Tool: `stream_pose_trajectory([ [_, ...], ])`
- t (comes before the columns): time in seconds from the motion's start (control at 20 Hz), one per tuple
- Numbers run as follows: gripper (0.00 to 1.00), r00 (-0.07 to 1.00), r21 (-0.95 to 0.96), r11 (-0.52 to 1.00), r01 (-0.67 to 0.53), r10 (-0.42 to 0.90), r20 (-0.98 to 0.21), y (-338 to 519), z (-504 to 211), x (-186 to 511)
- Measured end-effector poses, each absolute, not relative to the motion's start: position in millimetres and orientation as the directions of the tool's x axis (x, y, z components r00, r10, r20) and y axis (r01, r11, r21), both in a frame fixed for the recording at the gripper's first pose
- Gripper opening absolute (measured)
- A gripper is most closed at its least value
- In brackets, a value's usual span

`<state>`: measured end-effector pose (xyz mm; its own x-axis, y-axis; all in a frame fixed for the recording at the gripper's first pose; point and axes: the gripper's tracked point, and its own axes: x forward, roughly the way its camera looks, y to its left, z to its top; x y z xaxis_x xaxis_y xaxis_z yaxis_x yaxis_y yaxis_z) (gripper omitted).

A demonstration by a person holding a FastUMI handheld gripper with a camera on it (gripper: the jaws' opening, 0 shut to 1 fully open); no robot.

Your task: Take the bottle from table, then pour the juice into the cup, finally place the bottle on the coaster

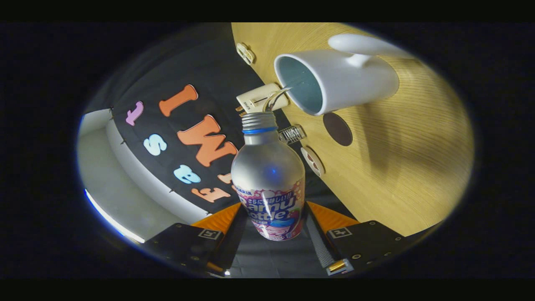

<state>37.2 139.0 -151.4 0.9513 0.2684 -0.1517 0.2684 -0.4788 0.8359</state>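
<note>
Gripper fingers clamp our bottle low on its label, tipped with its mouth at the cup rim. Smooth metal, probably slippery; we'd grip firmly. Coaster lies just beside the cup.

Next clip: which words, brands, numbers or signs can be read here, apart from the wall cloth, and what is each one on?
bottle, clamped in the gripper's shut jaws: printed label, too warped and cut off to quote reliably.
beige plug beyond the bottle's mouth: tiny print, too small to read.
square marker on the gripper body: a coded sign, no words.
cup: no text.
</note>
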Motion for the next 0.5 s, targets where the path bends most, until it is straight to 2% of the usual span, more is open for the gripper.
stream_pose_trajectory([
  [0.5, 0.77, 0.951, 0.808, -0.520, 0.276, 0.267, -0.153, 134.3, -148.6, 37.4],
])
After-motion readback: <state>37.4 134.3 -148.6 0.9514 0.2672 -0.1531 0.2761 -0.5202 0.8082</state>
